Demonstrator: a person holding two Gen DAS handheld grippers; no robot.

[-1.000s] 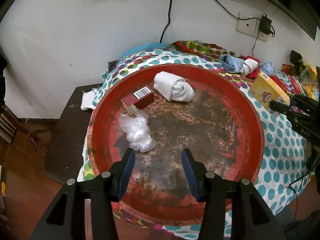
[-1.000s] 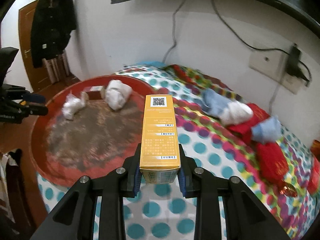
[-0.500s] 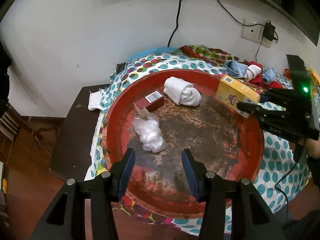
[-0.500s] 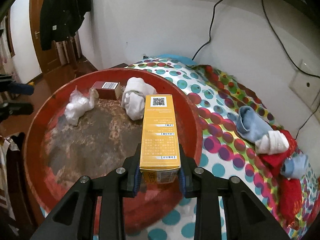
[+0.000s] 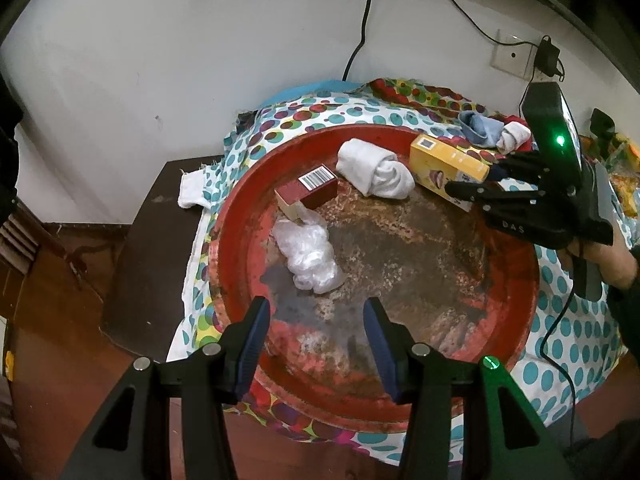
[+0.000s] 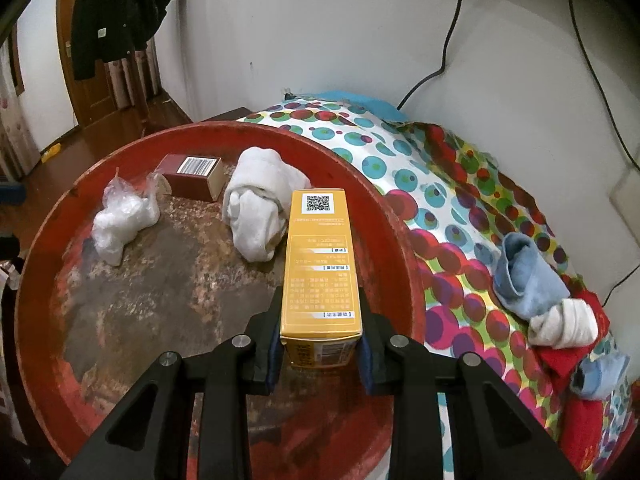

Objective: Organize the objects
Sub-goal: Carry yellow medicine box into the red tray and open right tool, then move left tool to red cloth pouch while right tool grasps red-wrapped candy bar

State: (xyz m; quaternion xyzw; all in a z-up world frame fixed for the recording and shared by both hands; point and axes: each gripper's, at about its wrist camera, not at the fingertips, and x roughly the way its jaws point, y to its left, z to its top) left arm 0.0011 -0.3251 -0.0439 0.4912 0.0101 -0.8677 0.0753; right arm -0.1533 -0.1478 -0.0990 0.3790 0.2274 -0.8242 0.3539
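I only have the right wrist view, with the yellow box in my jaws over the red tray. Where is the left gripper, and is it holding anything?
Observer: The left gripper is open and empty, above the near side of the tray.
Operator: Is it in my box's way?
Observer: No. The yellow box is held at the far right, beside the white sock roll, well apart from it.
Operator: Anything off the tray on the left?
Observer: A white cloth lies on the dark side table, at the edge of the tablecloth.

Yellow box point(image 6: 320, 264) — over red tray point(image 6: 400, 232)
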